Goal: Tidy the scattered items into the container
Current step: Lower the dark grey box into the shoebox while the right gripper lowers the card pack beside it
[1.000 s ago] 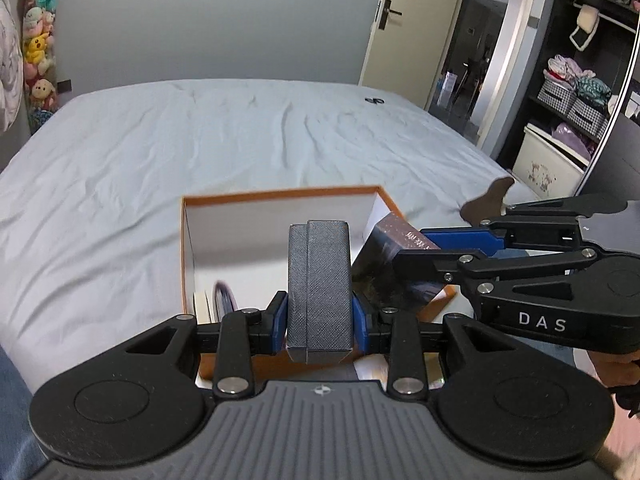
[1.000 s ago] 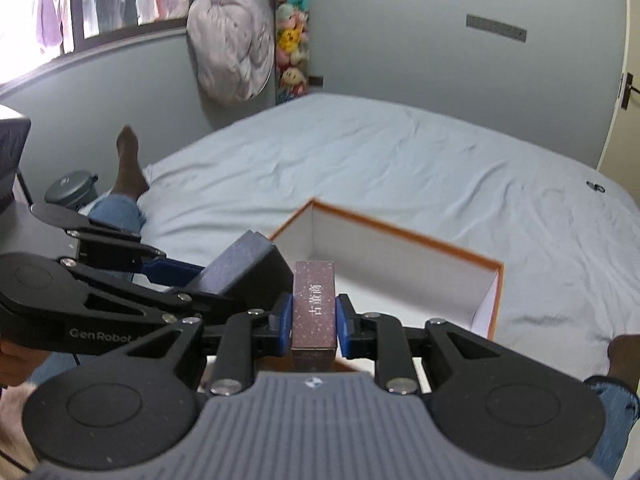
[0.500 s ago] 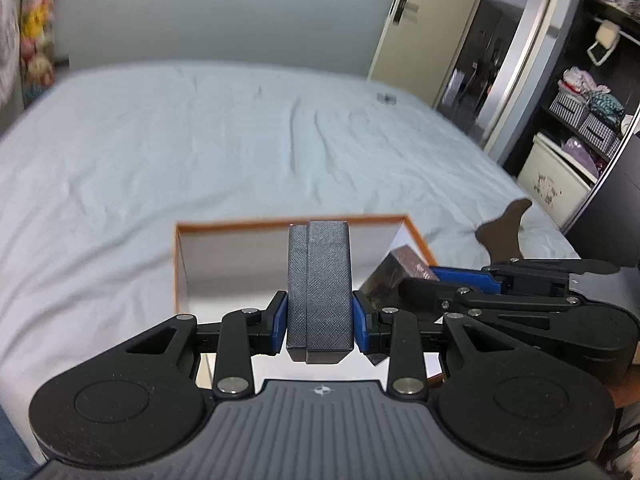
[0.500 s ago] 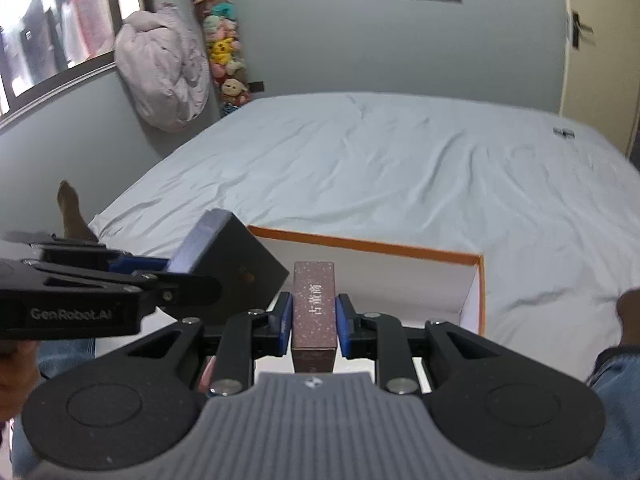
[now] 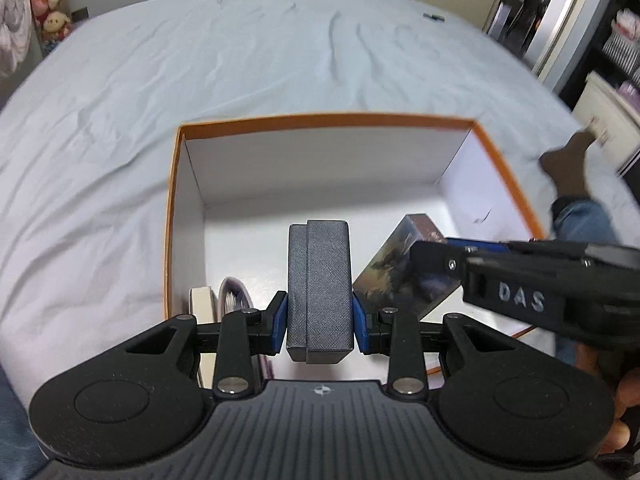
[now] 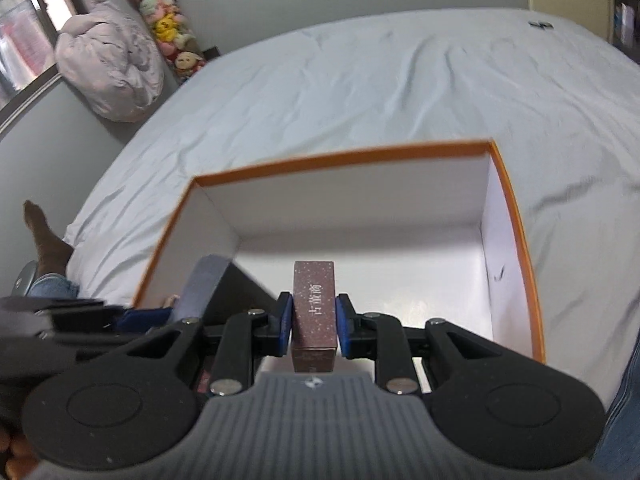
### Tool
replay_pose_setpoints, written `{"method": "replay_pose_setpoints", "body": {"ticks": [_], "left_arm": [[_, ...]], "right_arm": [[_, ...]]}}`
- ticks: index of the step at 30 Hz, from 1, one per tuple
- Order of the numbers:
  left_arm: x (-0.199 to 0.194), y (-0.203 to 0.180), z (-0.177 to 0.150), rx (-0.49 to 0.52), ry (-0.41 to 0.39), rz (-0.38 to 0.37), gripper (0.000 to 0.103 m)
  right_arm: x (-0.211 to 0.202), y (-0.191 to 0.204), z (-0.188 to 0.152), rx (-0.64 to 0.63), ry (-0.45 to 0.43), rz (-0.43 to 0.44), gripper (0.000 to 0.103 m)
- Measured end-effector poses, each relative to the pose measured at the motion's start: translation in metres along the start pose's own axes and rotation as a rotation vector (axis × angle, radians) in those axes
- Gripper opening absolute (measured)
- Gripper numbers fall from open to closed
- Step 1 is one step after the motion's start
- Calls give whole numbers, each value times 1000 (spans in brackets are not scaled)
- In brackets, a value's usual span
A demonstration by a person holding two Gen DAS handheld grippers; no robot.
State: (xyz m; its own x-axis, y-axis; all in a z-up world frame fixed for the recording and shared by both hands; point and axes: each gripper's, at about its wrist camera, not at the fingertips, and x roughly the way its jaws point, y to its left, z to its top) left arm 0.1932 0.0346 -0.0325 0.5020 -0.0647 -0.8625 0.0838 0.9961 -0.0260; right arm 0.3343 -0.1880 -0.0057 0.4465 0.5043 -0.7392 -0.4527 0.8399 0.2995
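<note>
**Two boxes held over the open container**

Over the near end of the orange-rimmed box (image 5: pixel 172 216), the left gripper (image 5: pixel 319 314) pinches a grey textured case (image 5: pixel 319 280) between its blue pads (image 5: pixel 280 322), the case standing upright and pointing forward along the fingers. Just right of it, the right gripper (image 6: pixel 313 325) clamps a narrow maroon box (image 6: pixel 313 312) printed with pale characters, its pads (image 6: pixel 345 326) pressed against the box's two long sides. In the left wrist view the maroon box shows its picture-printed face, tilted, with the right gripper reaching in from the right edge. Both held things sit inside the outline of the container's opening, above its white floor; whether either touches the floor I cannot tell.

Low in the container's near left corner lie a cream-coloured item (image 5: pixel 202 300) and a striped purple one (image 5: pixel 236 292), partly hidden behind the left gripper's arm.

Beyond the container spreads a wrinkled pale-blue bedsheet (image 5: pixel 280 60). A small dark object (image 6: pixel 540 25) rests far off on it. A person's socked foot (image 5: pixel 566 168) and a denim trouser leg show at the bed's right edge.
</note>
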Motion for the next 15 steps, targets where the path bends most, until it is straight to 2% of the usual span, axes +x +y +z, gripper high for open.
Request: {"method": "replay_pose_setpoints", "body": {"ticks": [5, 15], "left_arm": [[14, -4, -4, -14, 67, 29, 38], [28, -9, -17, 0, 116, 109, 38]], "right_arm": [[16, -12, -3, 110, 29, 33, 25], [32, -17, -13, 208, 83, 86, 25]]}}
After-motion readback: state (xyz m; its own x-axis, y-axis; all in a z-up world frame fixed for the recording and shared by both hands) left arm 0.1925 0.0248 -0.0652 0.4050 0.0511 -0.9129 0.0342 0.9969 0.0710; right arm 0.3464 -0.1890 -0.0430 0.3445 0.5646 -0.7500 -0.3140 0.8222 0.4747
